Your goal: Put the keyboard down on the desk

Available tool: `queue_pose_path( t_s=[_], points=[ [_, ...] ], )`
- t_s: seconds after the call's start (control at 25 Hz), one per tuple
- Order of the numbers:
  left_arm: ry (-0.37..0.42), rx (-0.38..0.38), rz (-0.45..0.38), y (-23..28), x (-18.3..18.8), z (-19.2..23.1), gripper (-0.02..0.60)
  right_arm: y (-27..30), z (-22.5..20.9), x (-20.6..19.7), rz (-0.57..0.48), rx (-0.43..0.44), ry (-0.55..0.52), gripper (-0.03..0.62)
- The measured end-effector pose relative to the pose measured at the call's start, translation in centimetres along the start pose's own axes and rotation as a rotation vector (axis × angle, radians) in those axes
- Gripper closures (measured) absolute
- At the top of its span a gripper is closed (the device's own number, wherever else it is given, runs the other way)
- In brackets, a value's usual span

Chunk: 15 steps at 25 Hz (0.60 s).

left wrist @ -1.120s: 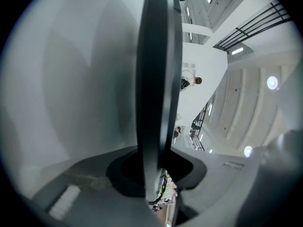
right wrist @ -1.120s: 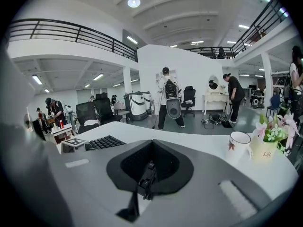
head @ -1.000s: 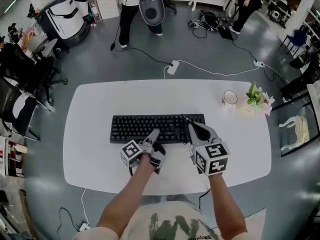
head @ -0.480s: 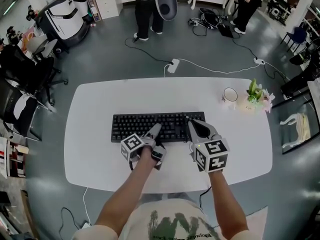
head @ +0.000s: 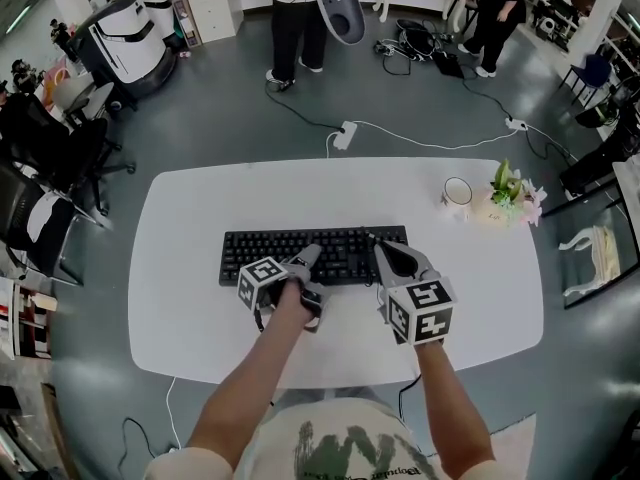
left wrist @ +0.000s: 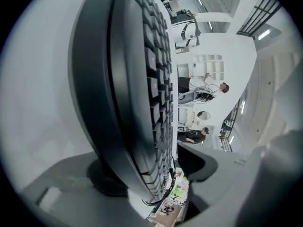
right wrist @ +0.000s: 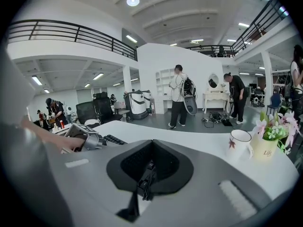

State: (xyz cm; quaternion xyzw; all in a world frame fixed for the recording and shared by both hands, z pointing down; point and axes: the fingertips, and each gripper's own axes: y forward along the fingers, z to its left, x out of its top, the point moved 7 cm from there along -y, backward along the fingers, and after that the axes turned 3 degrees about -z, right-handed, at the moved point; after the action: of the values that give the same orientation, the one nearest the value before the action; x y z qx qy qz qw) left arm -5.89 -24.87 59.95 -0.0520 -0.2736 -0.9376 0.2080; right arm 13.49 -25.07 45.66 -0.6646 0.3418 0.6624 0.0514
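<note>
The black keyboard (head: 300, 253) lies flat on the white desk (head: 200, 218). My left gripper (head: 308, 259) is at the middle of its front edge. In the left gripper view the keyboard (left wrist: 128, 79) runs between the jaws of the left gripper (left wrist: 156, 174), which are opening; the key-side jaw stands apart from the keys. My right gripper (head: 383, 253) is at the keyboard's right end. In the right gripper view the right gripper (right wrist: 147, 174) is shut on a thin black thing that looks like the keyboard's cable. The keyboard (right wrist: 111, 139) and left gripper (right wrist: 80, 136) show at the left.
A white mug (head: 459, 194) and a small flower pot (head: 512, 193) stand at the desk's back right. Office chairs (head: 50, 148) are at the left. A power strip with cables (head: 345, 134) lies on the floor behind the desk, where people (head: 300, 8) stand.
The left gripper's jaws have opened at the keyboard's front edge and its hand has edged toward the keyboard. The keyboard and the right gripper stay put. A person at the back has walked right.
</note>
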Motion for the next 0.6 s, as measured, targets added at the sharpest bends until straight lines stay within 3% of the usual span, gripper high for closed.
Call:
queue_pose_path(
  t_s=[0.36, 0.6],
  points=[
    [-0.020, 0.053, 0.022, -0.55, -0.03, -0.44, 0.212, -0.21, 0.33, 0.02, -0.004, 0.003, 0.003, 0.594],
    [-0.013, 0.090, 0.038, -0.94, -0.43, -0.14, 0.207, -0.21, 0.31, 0.16, -0.010, 0.002, 0.004, 0.595]
  ],
)
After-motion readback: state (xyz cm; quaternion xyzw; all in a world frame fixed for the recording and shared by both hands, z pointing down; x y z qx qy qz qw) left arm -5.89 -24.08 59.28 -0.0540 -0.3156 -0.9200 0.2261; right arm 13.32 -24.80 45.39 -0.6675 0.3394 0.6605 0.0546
